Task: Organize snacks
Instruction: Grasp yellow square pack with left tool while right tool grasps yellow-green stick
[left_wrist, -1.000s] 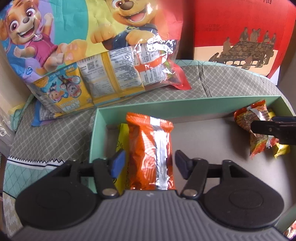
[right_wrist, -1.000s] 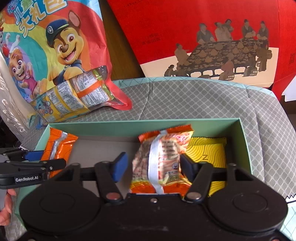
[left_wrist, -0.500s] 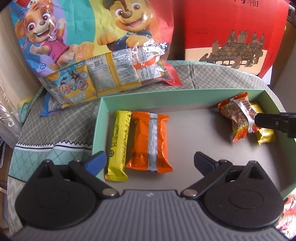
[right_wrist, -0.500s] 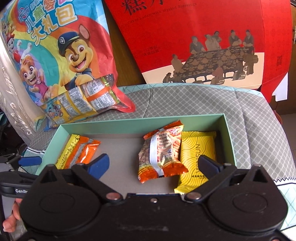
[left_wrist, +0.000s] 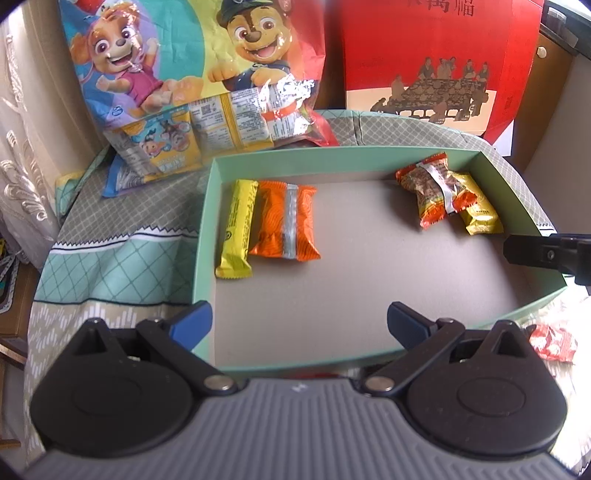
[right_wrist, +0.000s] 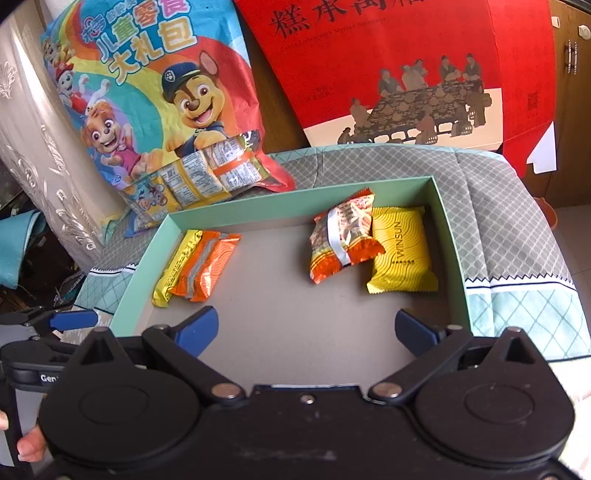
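A shallow mint-green box (left_wrist: 202, 236) (right_wrist: 452, 258) lies on a patterned cloth. At its left end rest a yellow bar (left_wrist: 236, 229) (right_wrist: 176, 267) and an orange packet (left_wrist: 286, 221) (right_wrist: 207, 269), side by side. At its right end an orange snack bag (left_wrist: 430, 194) (right_wrist: 341, 240) leans on a yellow packet (left_wrist: 478, 210) (right_wrist: 400, 251). My left gripper (left_wrist: 299, 325) hangs open over the box's near left part, nothing between its fingers. My right gripper (right_wrist: 306, 332) is open and empty over the near right part; one of its fingers (left_wrist: 535, 253) pokes into the left wrist view.
A large cartoon-dog snack bag (left_wrist: 192, 85) (right_wrist: 155, 110) stands behind the box on the left, a red gift box (left_wrist: 436, 62) (right_wrist: 406, 70) on the right. A red-and-white wrapper (left_wrist: 552, 341) lies outside the box's near right corner. A lace curtain (right_wrist: 44, 177) hangs at left.
Both grippers opened wide, letting go of the orange packet and the orange snack bag, then drew back and up. The two snacks now lie in the box.
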